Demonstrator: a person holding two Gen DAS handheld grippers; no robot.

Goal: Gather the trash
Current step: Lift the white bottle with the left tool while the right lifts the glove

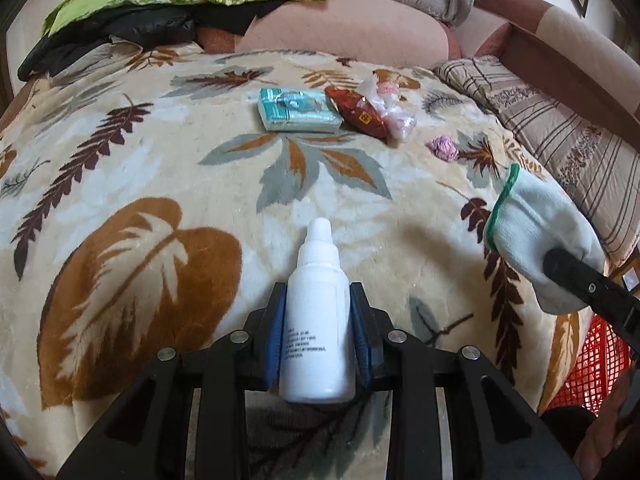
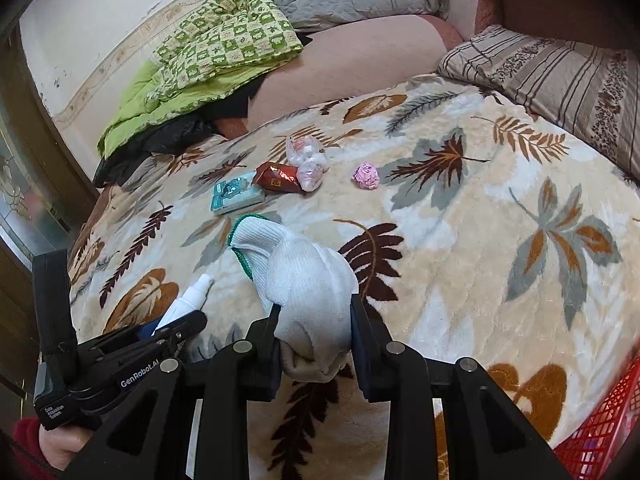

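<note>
The left claw is clamped on a small white dropper bottle, its blue pads pressed to both sides and the cap pointing forward over the leaf-print blanket. The right claw grips a bunched white glove with a green cuff, the cuff end hanging out ahead of the fingers. The 2 claws sit close side by side, the left one just to the left of the right one, bottle tip near the glove.

Well ahead of both claws lie 4 loose items in a cluster: a teal tissue pack, a red foil wrapper touching its right end, a crumpled clear plastic bag against the wrapper, and a pink paper ball a little apart to the right. Bare blanket lies between the claws and that cluster.

A red mesh basket sits low at the right claw's right, at the blanket's edge. A striped pillow borders the far right; green bedding is piled at the far left.
</note>
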